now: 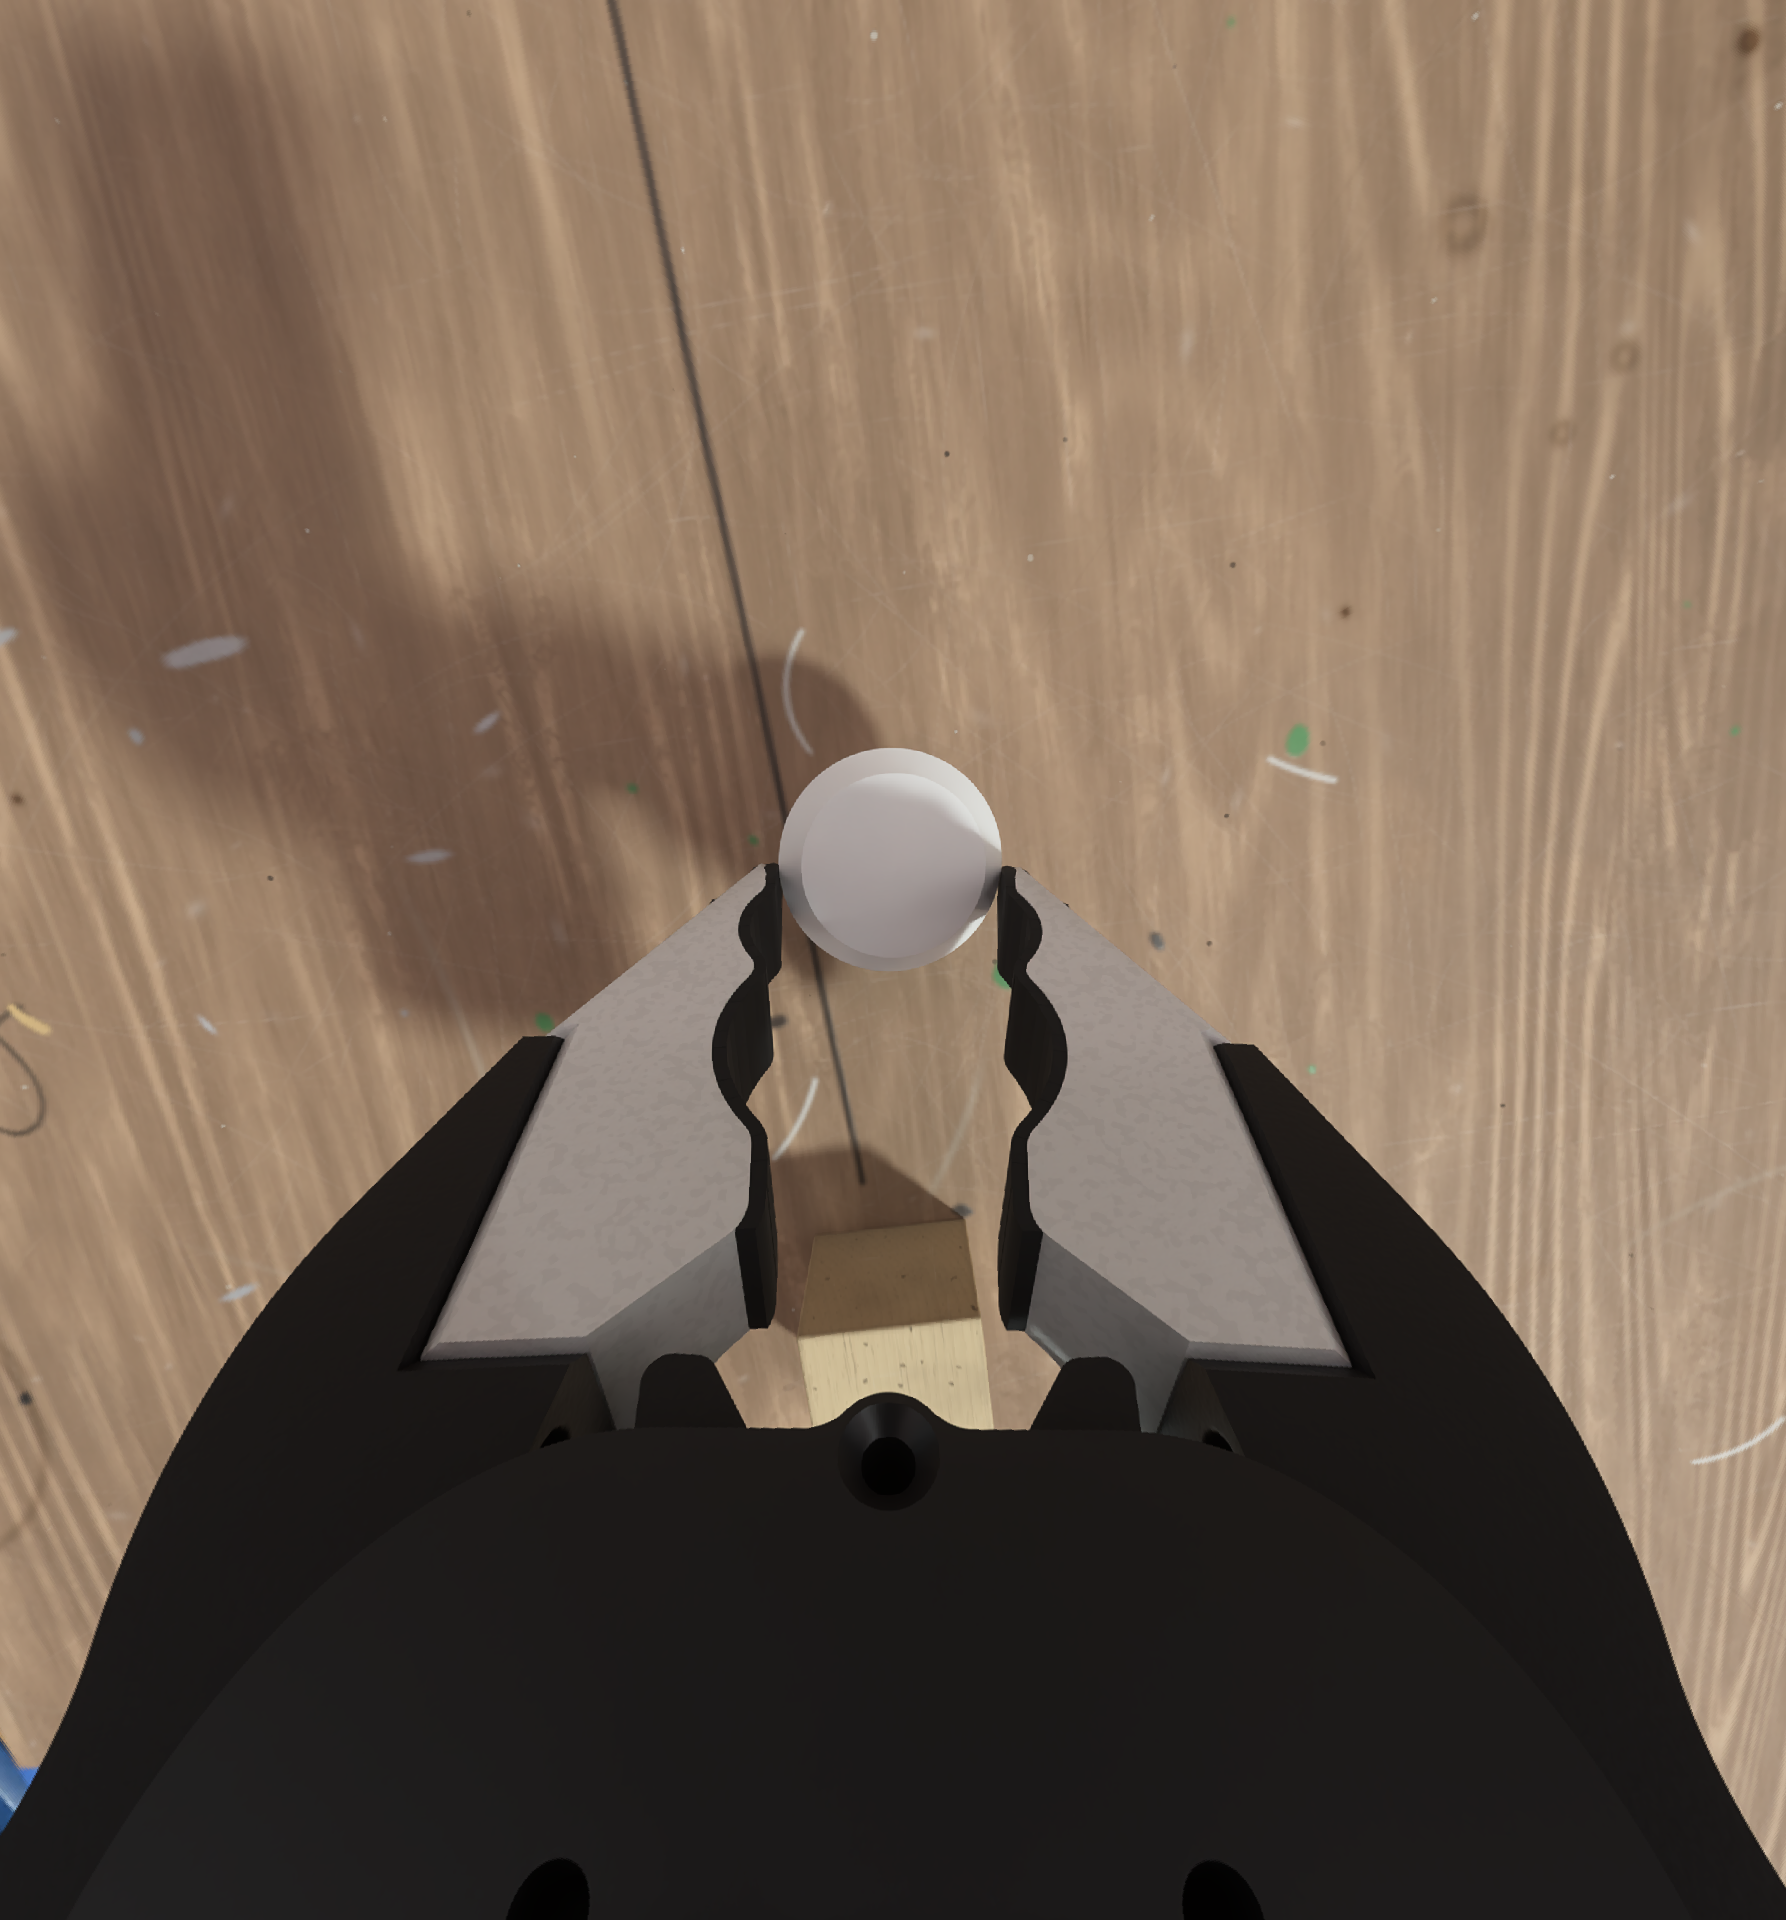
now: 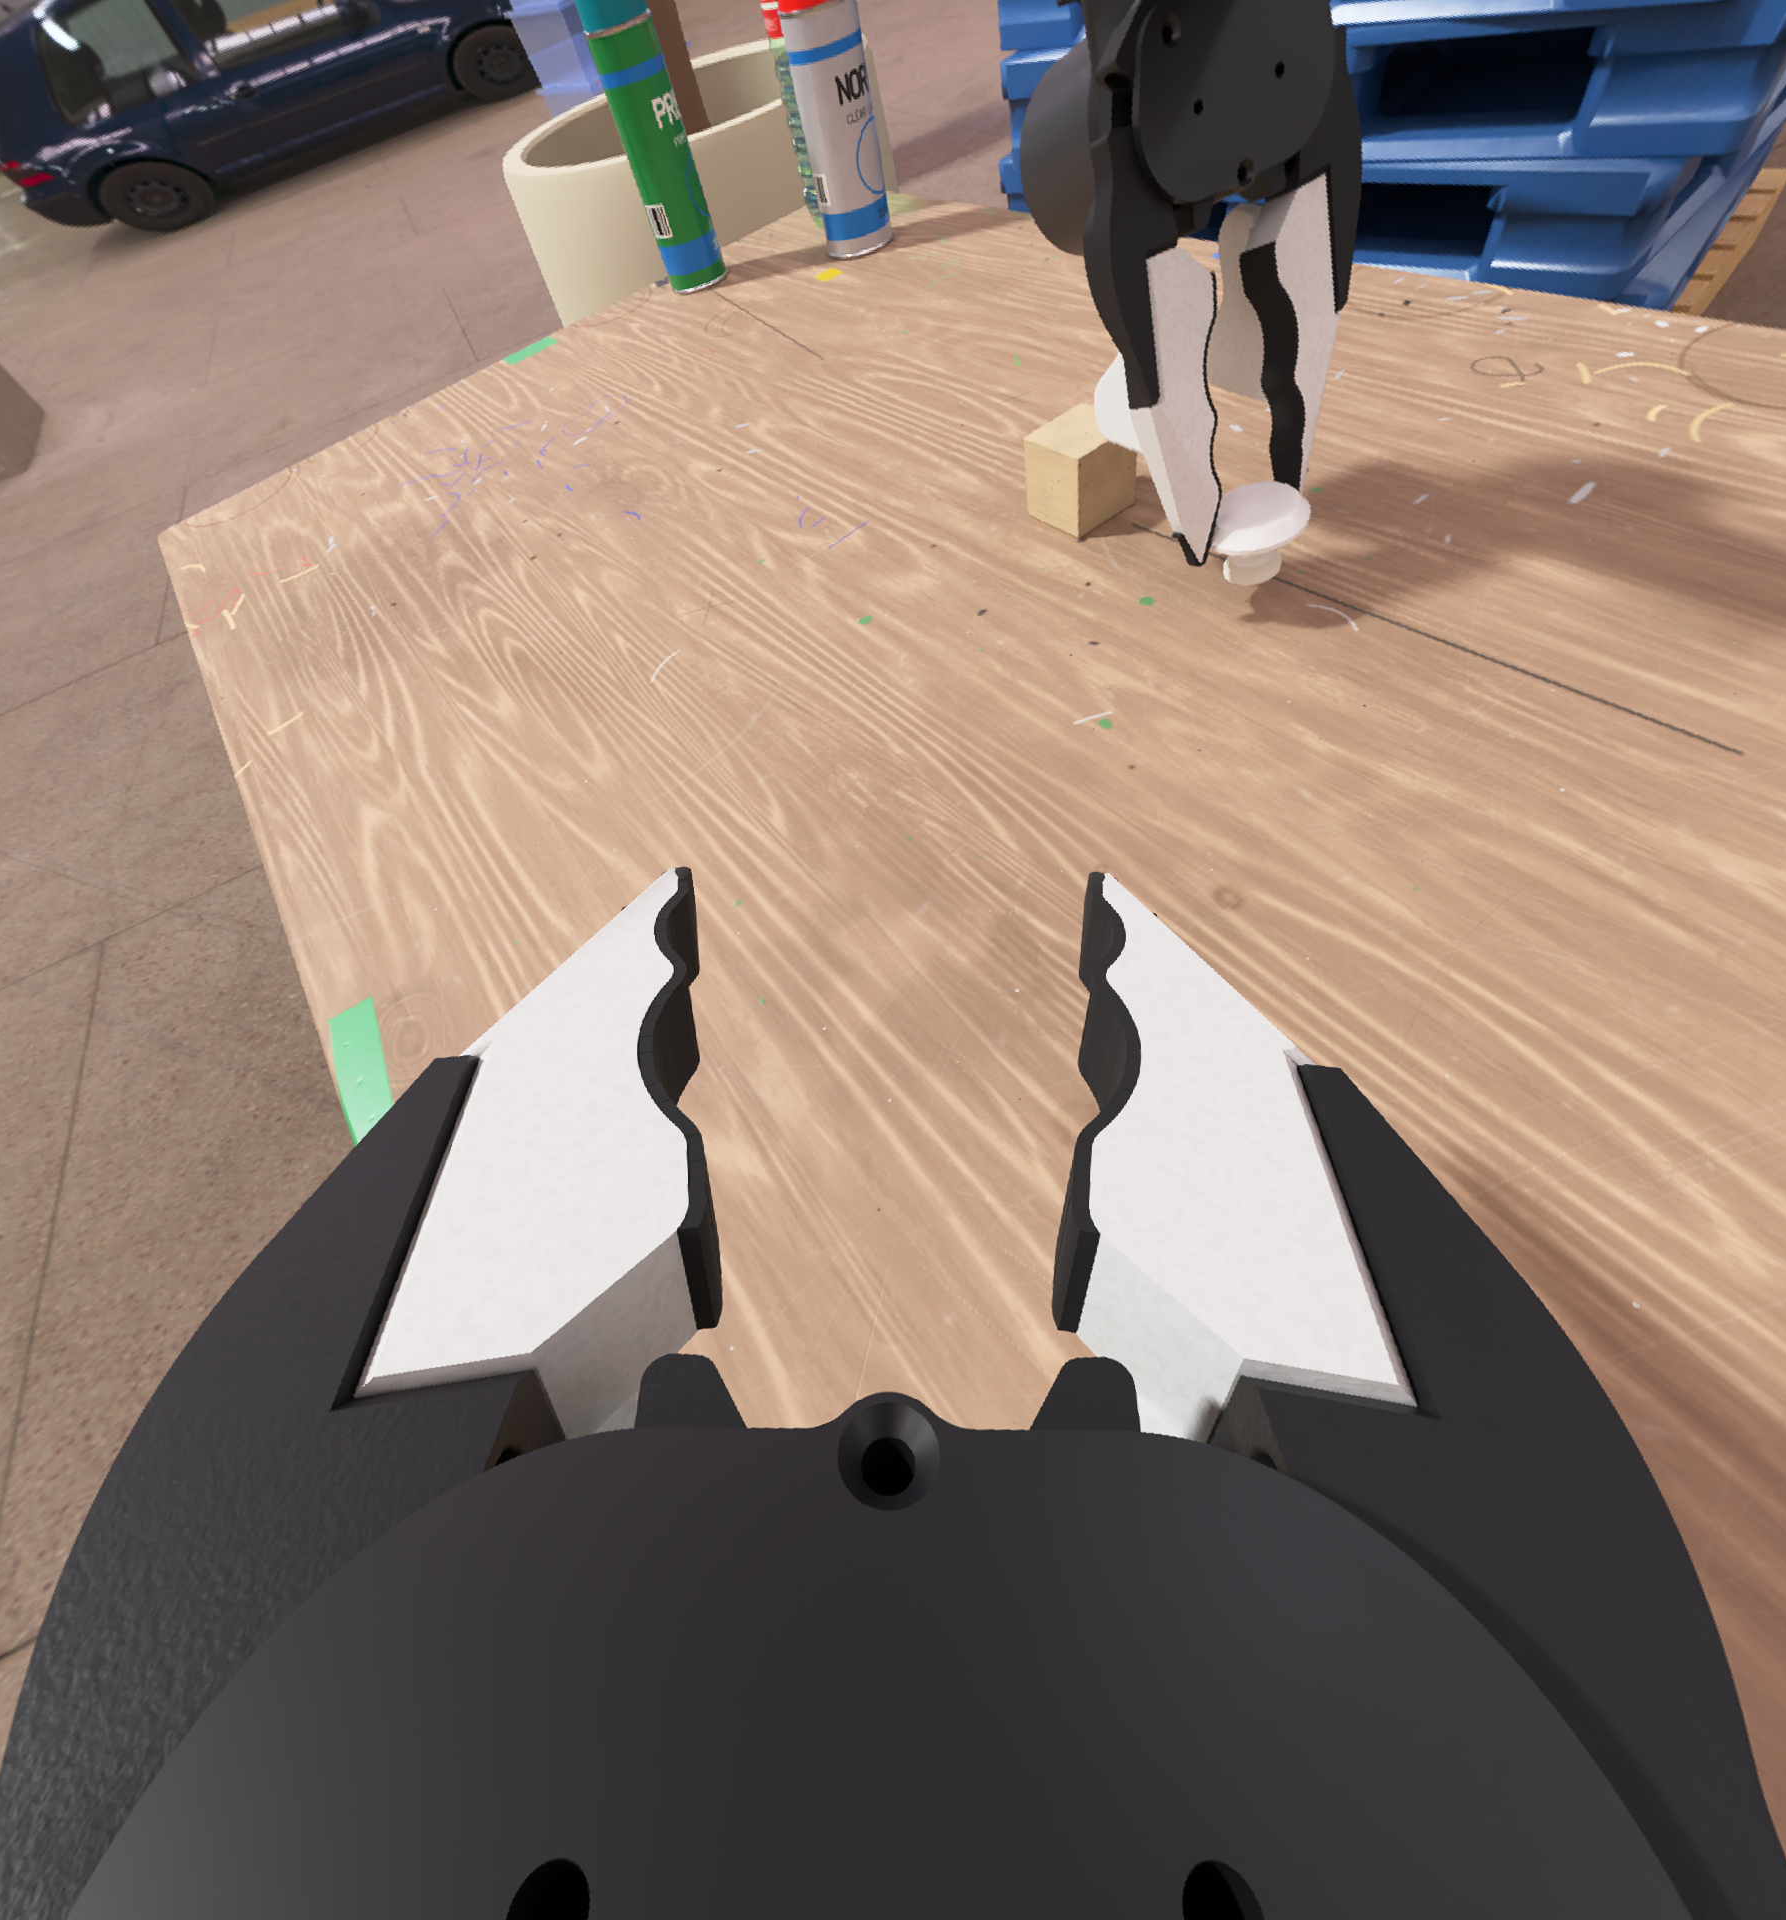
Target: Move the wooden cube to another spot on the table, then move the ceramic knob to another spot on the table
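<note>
Holding: the left gripper (image 1: 887, 883) pinches the white knob (image 1: 889, 858) by its round head with its fingertips, maybe so the stem can hang down.
Knob place: just above the table (image 2: 868, 831), at 12 o'clock in the left view.
Cube (image 2: 1079, 480): sits on the table near the knob, at 6 o'clock from it in the left view. It looks done already.
Right gripper (image 2: 887, 883): wide apart, holding nothing, waiting well away.
Count: one knob, one cube, two grippers, two spray cans (image 2: 660, 156), one tub (image 2: 598, 208).

The ceramic knob (image 2: 1261, 520) hangs above the table (image 2: 764, 727), wooden cube (image 2: 1079, 480) beside it.
</note>
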Controlling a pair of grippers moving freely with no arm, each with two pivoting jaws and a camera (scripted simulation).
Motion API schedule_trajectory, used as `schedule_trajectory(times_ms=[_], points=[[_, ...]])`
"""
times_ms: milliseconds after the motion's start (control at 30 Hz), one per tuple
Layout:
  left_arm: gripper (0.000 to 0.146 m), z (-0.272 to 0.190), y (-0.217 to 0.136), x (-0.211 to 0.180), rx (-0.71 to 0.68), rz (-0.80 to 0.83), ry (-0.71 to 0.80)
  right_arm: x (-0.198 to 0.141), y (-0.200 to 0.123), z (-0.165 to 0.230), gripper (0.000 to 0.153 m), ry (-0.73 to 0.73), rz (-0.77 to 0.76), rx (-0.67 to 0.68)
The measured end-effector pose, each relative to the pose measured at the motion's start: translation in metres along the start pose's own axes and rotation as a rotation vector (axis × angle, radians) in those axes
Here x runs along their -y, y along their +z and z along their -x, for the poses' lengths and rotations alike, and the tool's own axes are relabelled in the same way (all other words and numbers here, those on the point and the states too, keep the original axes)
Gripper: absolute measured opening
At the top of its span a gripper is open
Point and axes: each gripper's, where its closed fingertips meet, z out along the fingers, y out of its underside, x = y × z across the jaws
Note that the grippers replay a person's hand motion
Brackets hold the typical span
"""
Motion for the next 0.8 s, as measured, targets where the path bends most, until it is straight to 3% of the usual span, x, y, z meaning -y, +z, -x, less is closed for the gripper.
schedule_trajectory(times_ms=[233,333,400,500,633,800], points=[[0.043,0.004,0.019,-0.009,0.005,0.043,-0.02,0.002,0.004,-0.001,0.075,-0.002,0.004,0.009],[0.079,0.012,0.022,-0.009,0.062,0.038,-0.031,0.005,0.003,0.0,0.076,-0.007,-0.004,0.009],[0.09,0.017,0.013,-0.007,0.115,0.03,-0.035,0.007,0.004,0.001,0.076,-0.011,-0.01,0.011],[0.1,0.021,-0.023,-0.005,0.195,-0.016,-0.047,0.009,0.006,0.004,0.076,-0.022,-0.015,0.019],[0.099,0.022,-0.108,-0.025,0.313,-0.076,-0.084,0.01,0.009,0.009,0.076,-0.033,-0.02,0.034],[0.088,0.017,-0.22,-0.125,0.475,0.027,-0.22,0.009,0.011,0.014,0.076,-0.039,-0.036,0.047]])
